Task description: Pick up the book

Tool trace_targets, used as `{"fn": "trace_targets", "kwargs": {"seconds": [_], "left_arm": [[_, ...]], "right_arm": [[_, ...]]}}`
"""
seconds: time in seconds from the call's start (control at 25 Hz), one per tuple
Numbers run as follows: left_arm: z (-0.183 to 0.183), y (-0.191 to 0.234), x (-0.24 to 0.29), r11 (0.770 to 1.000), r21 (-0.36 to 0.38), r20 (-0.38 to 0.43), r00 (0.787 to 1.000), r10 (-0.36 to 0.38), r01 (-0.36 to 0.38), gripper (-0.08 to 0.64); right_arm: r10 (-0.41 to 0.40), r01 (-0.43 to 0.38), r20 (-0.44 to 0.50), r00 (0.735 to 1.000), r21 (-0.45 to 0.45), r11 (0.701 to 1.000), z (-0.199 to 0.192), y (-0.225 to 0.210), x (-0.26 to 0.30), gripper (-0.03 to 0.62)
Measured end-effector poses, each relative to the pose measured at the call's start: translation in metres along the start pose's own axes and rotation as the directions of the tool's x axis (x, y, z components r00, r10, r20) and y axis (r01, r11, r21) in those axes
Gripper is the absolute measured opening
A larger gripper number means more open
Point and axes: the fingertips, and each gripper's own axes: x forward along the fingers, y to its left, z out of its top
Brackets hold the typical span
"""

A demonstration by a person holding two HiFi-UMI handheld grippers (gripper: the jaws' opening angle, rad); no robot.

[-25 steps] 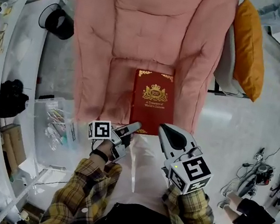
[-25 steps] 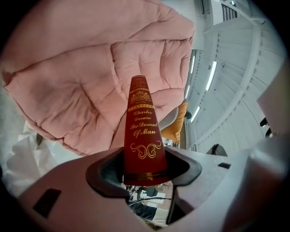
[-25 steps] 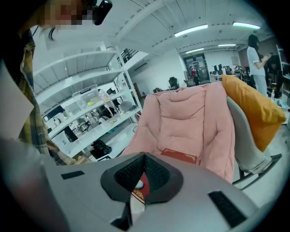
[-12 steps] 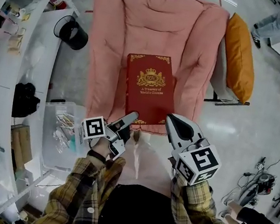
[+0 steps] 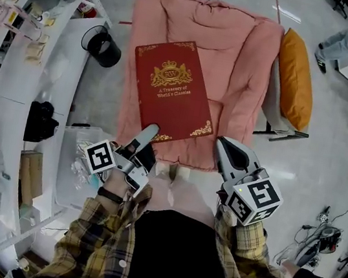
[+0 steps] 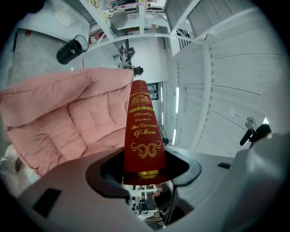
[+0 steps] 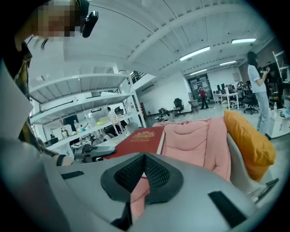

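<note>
A red hardcover book (image 5: 170, 98) with gold lettering hangs in the air above the pink padded chair (image 5: 236, 79), its cover tilted toward the left. My left gripper (image 5: 149, 131) is shut on the book's near edge. In the left gripper view the gold-lettered spine (image 6: 142, 127) stands up between the jaws of the left gripper (image 6: 142, 170). My right gripper (image 5: 225, 146) hovers just right of the book, shut, with nothing in it. The right gripper view shows the book (image 7: 140, 138) level beside the chair (image 7: 195, 136), beyond the right gripper (image 7: 144, 156).
An orange cushion (image 5: 296, 79) leans at the chair's right side. A black bin (image 5: 103, 47) stands left of the chair, by white curved shelving (image 5: 13, 77). A clear plastic box (image 5: 75, 165) sits at lower left. A person (image 7: 256, 81) stands far right.
The book has come up off the chair seat with my left gripper and swung toward the left. My right gripper has also risen a little beside it.
</note>
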Motion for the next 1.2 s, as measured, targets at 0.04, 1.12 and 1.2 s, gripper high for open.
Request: {"fn": "trace_targets", "kwargs": {"seconds": [0.04,1.12,1.2], "left_arm": [[0.004,-0.009,-0.003,1.000,0.015,0.010,1.000,-0.004,0.004,0.249],[-0.001,-0.088,-0.019,0.994,0.086,0.076,0.994,-0.081,0.074,0.247],[-0.001,-0.088,-0.018,0.993,0.088,0.079,0.993,-0.084,0.077,0.247]], "right_arm": [[-0.004,0.004,0.003,1.000,-0.001,1.000,0.002,0.000,-0.001,0.015],[-0.030,0.032,0.029,0.999,-0.061,0.998,0.028,0.005,-0.003,0.015],[-0.031,0.033,0.027,0.999,-0.063,0.997,0.027,0.004,-0.004,0.015]]}}
